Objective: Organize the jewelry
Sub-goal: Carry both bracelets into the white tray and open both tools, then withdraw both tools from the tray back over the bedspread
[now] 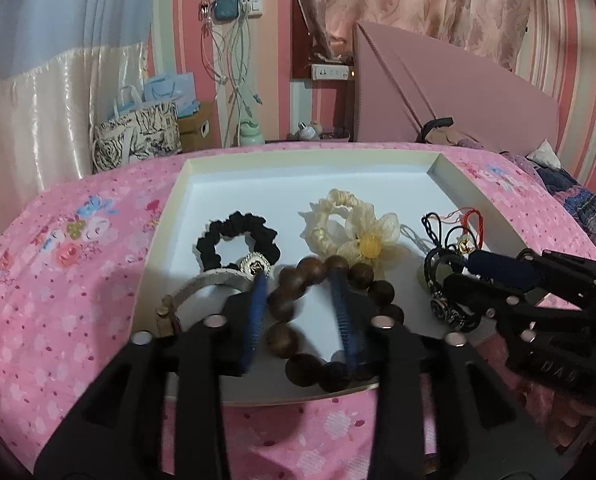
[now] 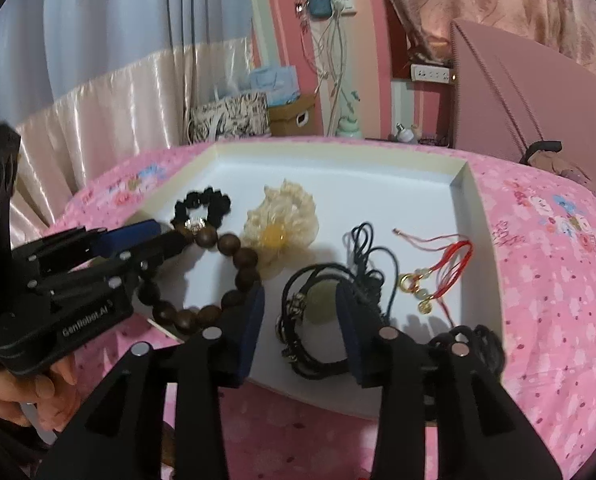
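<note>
A shallow white box (image 1: 170, 216) lies on the pink bedspread with jewelry in it. My left gripper (image 1: 299, 274) is open, its blue pads standing either side of one arc of a brown wooden bead bracelet (image 1: 282, 304) without pressing it. My right gripper (image 2: 301, 291) is open too, astride a bundle of black cord bracelets (image 2: 318, 356) with a pale green stone (image 2: 322, 300). Each gripper shows in the other's view, the right gripper (image 1: 460, 270) and the left gripper (image 2: 170, 236). A black scrunchie (image 1: 218, 236) and a cream flower scrunchie (image 1: 362, 232) lie behind. A red string bracelet (image 2: 454, 252) lies to the right.
A grey woven bracelet (image 1: 206, 280) rests at the box's near left. A black lace piece (image 2: 478, 340) hangs over the near right rim. A person's hand (image 2: 18, 392) holds the left gripper. Bags (image 1: 138, 132) stand beyond the bed, and a pink headboard (image 1: 458, 92) rises on the right.
</note>
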